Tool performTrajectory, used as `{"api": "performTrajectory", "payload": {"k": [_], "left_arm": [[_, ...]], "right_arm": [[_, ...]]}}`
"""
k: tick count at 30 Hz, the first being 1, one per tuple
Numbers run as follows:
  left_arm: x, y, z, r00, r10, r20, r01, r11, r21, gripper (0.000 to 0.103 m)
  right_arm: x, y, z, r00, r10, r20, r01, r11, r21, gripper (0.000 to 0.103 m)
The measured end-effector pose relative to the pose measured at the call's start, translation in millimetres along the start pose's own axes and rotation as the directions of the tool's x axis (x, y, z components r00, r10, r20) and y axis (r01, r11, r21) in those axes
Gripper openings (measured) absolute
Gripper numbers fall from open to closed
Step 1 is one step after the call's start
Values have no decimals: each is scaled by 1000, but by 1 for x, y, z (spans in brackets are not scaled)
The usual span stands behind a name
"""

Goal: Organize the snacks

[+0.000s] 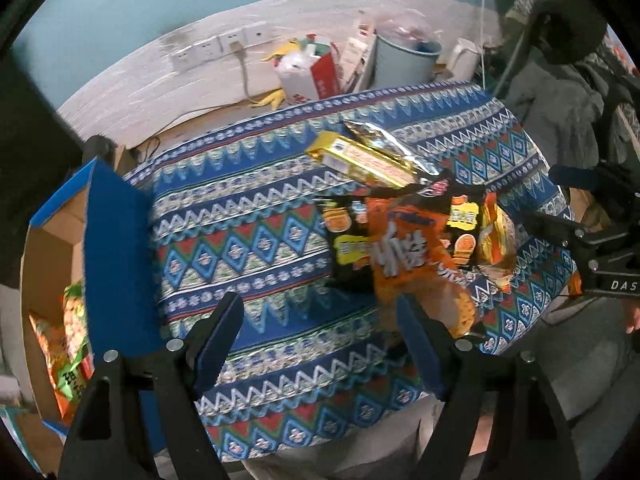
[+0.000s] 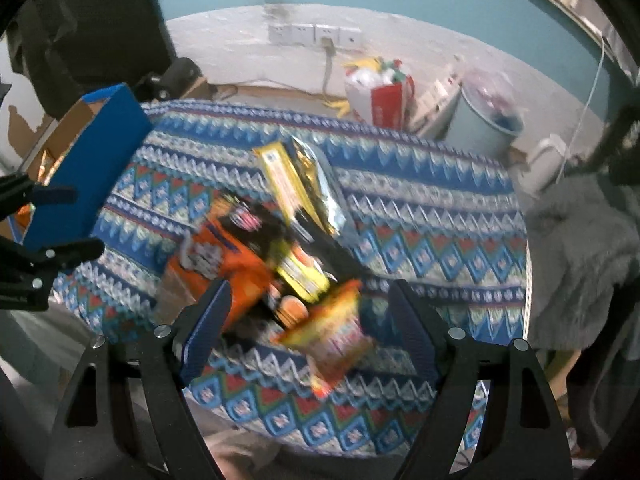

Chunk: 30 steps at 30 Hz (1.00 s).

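A pile of snack packets lies on the patterned blue cloth (image 1: 248, 216) of the table. An orange packet (image 1: 404, 256) lies on a black and yellow packet (image 1: 348, 240). A gold box (image 1: 360, 158) and a silver packet (image 1: 384, 140) lie behind them. My left gripper (image 1: 320, 340) is open and empty, just left of the orange packet. My right gripper (image 2: 308, 328) is open above a small orange and yellow packet (image 2: 332, 332), with the orange packet (image 2: 224, 264) by its left finger. The right gripper also shows in the left wrist view (image 1: 592, 236).
A blue-edged cardboard box (image 1: 116, 248) stands at the table's left edge and holds orange and green packets (image 1: 68, 340). It also shows in the right wrist view (image 2: 96, 160). Behind the table are a red and white bag (image 1: 308, 72), a pale bucket (image 1: 404, 60) and wall sockets (image 1: 224, 44).
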<state>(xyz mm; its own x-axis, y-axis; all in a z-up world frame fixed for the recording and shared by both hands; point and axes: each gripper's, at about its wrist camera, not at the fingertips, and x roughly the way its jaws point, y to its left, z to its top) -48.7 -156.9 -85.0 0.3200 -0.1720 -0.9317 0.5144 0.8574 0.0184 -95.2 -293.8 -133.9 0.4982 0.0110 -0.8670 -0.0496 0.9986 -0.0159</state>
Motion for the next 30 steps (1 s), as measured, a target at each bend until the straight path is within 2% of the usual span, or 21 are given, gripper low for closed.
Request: {"api": "performTrajectory", "payload": {"k": [8, 15, 21, 26, 28, 29, 30], "left_arm": [[25, -24, 9, 999, -20, -48, 22, 999, 28, 80], [56, -23, 20, 981, -159, -110, 148, 984, -104, 80], [78, -26, 26, 972, -185, -147, 167, 978, -127, 80], [91, -34, 31, 965, -203, -163, 183, 974, -133, 80], [97, -39, 33, 965, -206, -165, 186, 974, -127, 80], [99, -40, 33, 965, -202, -170, 183, 975, -124, 80], [101, -41, 34, 964, -200, -173, 180, 976, -123, 80]], "right_arm": [[23, -20, -23, 995, 6, -95, -8, 1000, -15, 81], [54, -16, -34, 983, 20, -180, -34, 997, -73, 81], [87, -22, -36, 968, 21, -251, -43, 996, -83, 81], [104, -20, -34, 965, 33, -261, -59, 994, -93, 81], [108, -20, -33, 964, 51, -262, -75, 994, -82, 71], [109, -21, -32, 962, 64, -266, -86, 994, -74, 53], [110, -23, -32, 958, 75, -276, -95, 994, -61, 44]]}}
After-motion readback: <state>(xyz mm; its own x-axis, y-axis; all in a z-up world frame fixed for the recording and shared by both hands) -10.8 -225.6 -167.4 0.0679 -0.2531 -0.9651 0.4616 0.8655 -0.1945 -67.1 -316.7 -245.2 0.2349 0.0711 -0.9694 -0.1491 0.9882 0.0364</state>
